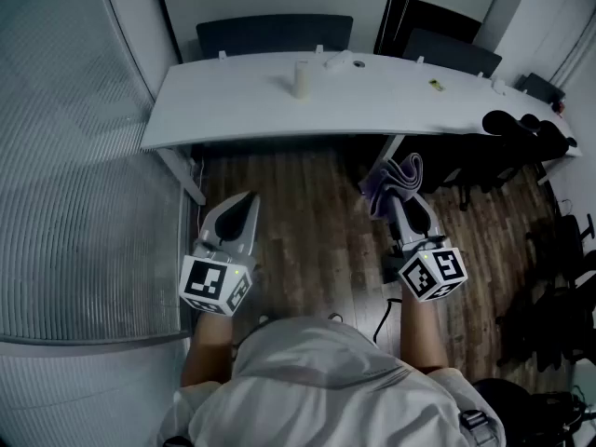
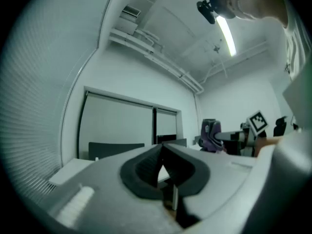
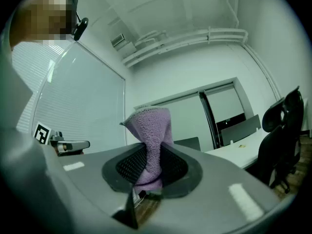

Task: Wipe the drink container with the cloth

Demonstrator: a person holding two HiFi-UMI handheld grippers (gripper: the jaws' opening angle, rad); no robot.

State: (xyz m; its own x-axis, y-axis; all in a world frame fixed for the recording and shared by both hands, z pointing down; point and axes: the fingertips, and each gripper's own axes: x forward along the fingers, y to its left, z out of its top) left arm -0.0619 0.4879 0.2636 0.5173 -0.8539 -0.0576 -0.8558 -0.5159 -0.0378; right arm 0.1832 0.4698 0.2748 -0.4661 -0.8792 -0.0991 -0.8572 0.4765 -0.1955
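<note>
The right claw (image 1: 399, 199) pinches a purple cloth (image 1: 395, 175); the left claw (image 1: 243, 203) is closed, empty. Well ahead of both, the cup (image 1: 302, 77) stands on the table (image 1: 214, 110); chairs (image 1: 523, 130) stand off to the right claw's right.

Office, where I stand: long white desk (image 1: 372, 101), dark chairs (image 1: 275, 33) behind it, ribbed glass partition (image 1: 74, 156) on my left.
</note>
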